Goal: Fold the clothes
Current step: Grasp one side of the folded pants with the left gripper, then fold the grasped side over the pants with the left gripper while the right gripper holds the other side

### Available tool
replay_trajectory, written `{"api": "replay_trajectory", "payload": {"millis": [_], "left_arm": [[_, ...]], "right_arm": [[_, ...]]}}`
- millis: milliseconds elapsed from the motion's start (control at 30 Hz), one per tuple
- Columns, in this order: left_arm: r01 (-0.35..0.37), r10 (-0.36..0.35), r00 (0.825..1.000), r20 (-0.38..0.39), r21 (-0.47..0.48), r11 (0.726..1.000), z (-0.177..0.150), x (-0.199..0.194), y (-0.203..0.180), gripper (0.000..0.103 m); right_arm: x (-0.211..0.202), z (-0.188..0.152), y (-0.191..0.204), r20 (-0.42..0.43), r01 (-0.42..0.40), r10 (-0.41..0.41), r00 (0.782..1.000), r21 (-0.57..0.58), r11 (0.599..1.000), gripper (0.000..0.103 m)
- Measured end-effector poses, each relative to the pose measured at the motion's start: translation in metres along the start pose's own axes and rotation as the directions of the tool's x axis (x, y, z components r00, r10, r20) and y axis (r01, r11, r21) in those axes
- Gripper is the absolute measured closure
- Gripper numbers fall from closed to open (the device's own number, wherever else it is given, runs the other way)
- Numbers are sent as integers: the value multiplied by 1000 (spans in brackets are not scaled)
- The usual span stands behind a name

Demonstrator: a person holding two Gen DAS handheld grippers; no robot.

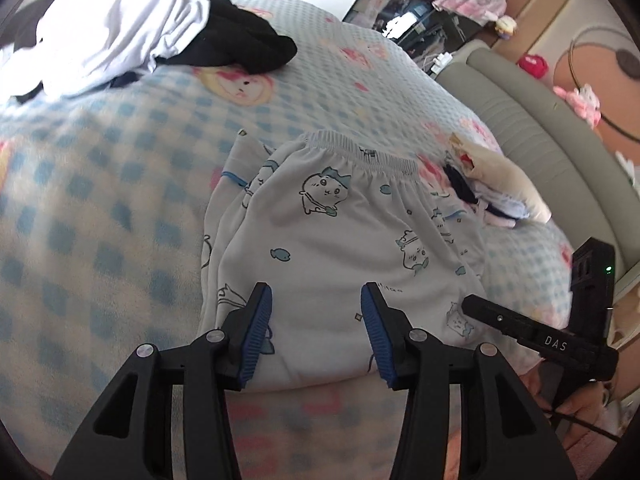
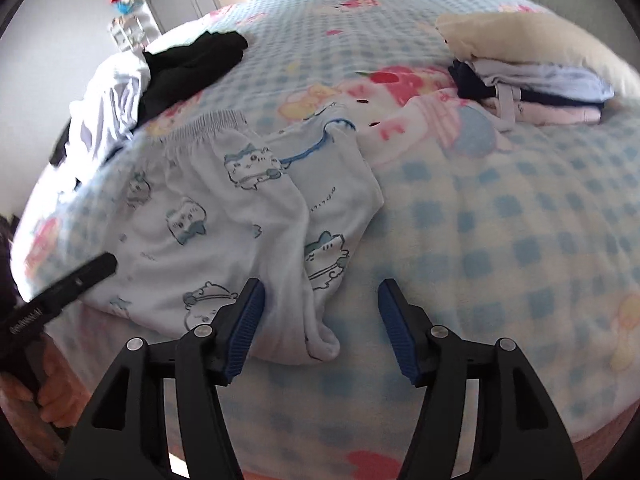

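The white cartoon-print pants (image 1: 340, 248) lie folded on the checked blanket (image 1: 100, 200) near its front edge, elastic waistband on the far side. Over the pants' near hem the left gripper (image 1: 316, 336) hovers with its jaws apart and nothing between the blue pads. The right gripper (image 2: 320, 320) stands wide open at the pants' right edge (a cuff fold lies between its fingers, unpinched). Beyond the pants, a loose white and black clothes heap (image 1: 132, 28) sits far left; a folded stack (image 2: 540, 80) rests far right.
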State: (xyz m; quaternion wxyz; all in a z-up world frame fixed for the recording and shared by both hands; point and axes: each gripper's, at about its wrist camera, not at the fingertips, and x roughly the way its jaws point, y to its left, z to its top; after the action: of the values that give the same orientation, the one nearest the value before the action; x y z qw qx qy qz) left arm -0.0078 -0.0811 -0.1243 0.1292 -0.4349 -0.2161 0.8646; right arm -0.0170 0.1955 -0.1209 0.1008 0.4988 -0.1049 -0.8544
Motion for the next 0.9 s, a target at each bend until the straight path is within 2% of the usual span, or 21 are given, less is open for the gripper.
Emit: {"api": "replay_trajectory", "payload": {"millis": [67,100,133,167,233,267,367,500,533,600,733,800,900], "left_arm": [[14,-14,1000,-1,-11,1000,0,3,2,54],[19,-19,1000,-1,-12,1000,1,4,1,53],[24,-24,1000,-1,-12,1000,2,4,0,52],[31,-31,1000,-3,-15,999,2,4,0,51],[48,-48,999,-5,-21,999,2,4,1,51],[58,-59,998,-5,-28,998,3,4,2,51],[105,-105,994,7,-65,992,7,3,7,51],[167,-166,986,21,-105,980,10,2,13,50],[207,-206,978,17,-124,971,9,4,16,45],[286,-289,957,10,-163,944,9,7,20,43],[283,-285,959,16,-162,945,12,11,20,42],[310,-315,949,0,-175,934,16,17,19,42],[298,-309,950,-53,-145,943,26,27,6,43]], "right_arm": [[2,1,-4,-12,-85,85,996,52,995,35],[3,1,-5,-2,-94,95,996,68,993,35],[4,1,-5,8,-96,96,995,71,993,43],[2,2,-2,20,-107,106,994,56,993,59],[-3,3,6,43,-131,130,991,25,991,67],[-6,7,11,53,-154,153,987,10,988,76],[-14,23,32,76,-222,227,971,-60,973,78],[-13,36,65,70,-267,280,957,-160,950,79],[-10,37,72,60,-272,286,956,-179,946,79],[-2,34,87,52,-268,284,958,-198,943,79],[20,21,103,4,-287,293,956,-195,938,79],[28,14,102,-11,-285,287,958,-179,942,79],[33,7,92,-24,-295,294,955,-145,945,79]]}}
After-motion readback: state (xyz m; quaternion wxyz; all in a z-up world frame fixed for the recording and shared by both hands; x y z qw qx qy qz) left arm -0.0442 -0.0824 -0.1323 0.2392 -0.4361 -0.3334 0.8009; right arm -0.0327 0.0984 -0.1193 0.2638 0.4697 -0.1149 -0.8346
